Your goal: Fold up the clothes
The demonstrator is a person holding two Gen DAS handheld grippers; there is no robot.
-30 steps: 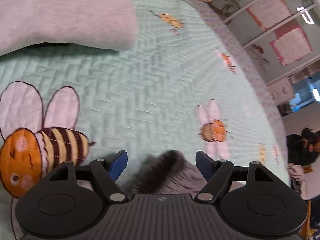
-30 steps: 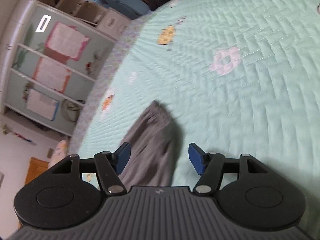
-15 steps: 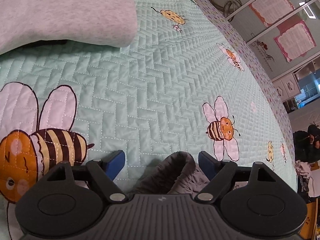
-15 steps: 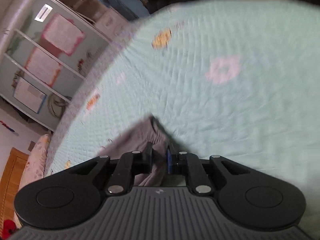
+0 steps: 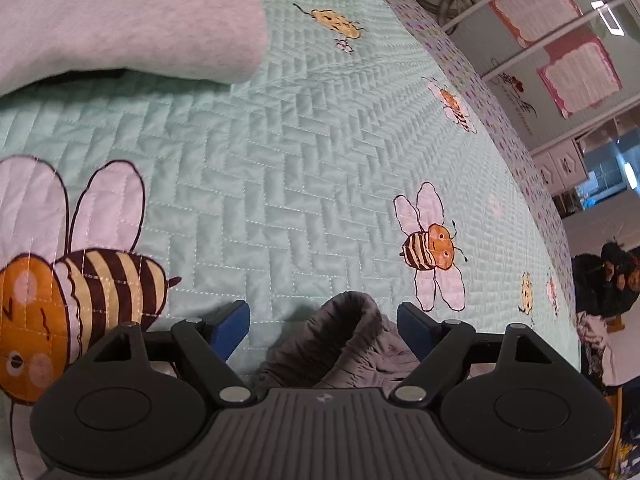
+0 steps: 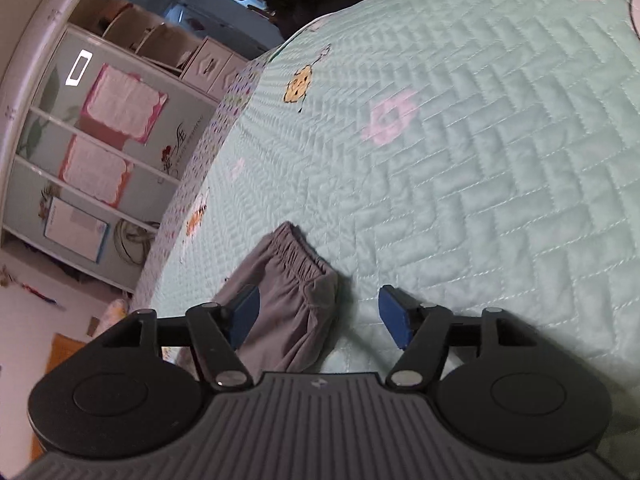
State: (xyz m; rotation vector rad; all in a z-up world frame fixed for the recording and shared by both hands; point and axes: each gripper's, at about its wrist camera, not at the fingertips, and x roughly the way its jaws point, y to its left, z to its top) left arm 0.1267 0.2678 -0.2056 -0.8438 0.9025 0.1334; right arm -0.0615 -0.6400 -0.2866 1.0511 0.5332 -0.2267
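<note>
Left tool (image 5: 323,322) spread wide over a mint quilted bedspread (image 5: 280,168), blue pads (image 5: 230,320) gripping nothing. Between those pads, nearer the right one, a bunched fold of grey garment (image 5: 352,340) humped up off the bed. Just left of the tool, a large appliquéd bee (image 5: 80,280); ahead and to the right, a smaller bee (image 5: 430,246) stitched into the quilt. Far ahead to the left, a pale grey folded cloth (image 5: 132,20) lying on the bedspread. Beyond the bed's right edge, pink-framed sheets (image 5: 580,72) pinned to a wall.

Right tool (image 6: 319,315) likewise spread wide and empty above the same bedspread (image 6: 480,180). Grey garment (image 6: 288,296) lying flat on the bed ahead of the tool, its gathered elastic waistband (image 6: 298,258) turned away from the tool, the cloth closer to the left pad (image 6: 244,312) and partly behind it, clear of the right pad (image 6: 394,318). Farther ahead, a pink flower patch (image 6: 390,116) on the quilt. Off to the left past the bed's dotted border, glass-fronted cabinets (image 6: 100,140) hung with pink-edged papers.
</note>
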